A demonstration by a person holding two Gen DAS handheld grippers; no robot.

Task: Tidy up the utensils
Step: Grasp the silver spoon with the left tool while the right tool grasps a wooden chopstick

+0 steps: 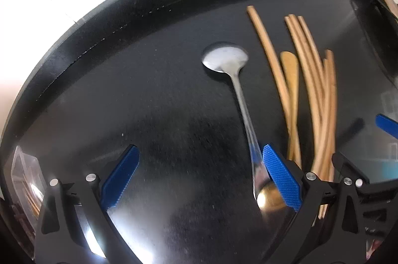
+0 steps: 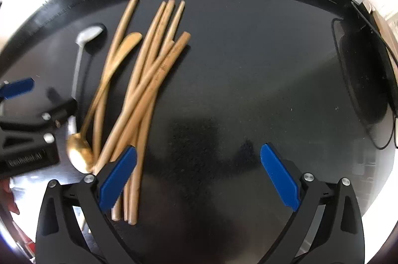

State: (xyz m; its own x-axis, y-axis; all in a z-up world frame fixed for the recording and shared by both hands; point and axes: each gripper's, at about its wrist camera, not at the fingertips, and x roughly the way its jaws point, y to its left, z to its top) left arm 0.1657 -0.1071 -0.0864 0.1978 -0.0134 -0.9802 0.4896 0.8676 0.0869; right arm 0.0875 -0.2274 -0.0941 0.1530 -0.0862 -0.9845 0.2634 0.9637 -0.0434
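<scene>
Bright surround, dark table, heavy fisheye bend in both my views.

Beyond the black table (image 1: pixel 154 99) everything blows out to white, so I read no detail there. Glare streaks the tabletop near my left claw (image 1: pixel 199 176), and the silver spoon (image 1: pixel 225 58) shines pale. The wooden utensils (image 2: pixel 149 79) look softly smeared. Straight edges bow into arcs, and the corners vignette to black.

- This looks like a home, at a table where people eat or sort things for eating.
- A big black table (image 2: pixel 248 89) fills both views, with bright white light past its far edge.
- A silver spoon (image 1: pixel 225 58), a gold spoon (image 2: pixel 79 154) and a bunch of wooden sticks (image 2: pixel 149 74) lie on it.
- A dark pad (image 2: pixel 360 69) with a thin cord (image 2: pixel 386 139) lies at one end.
</scene>
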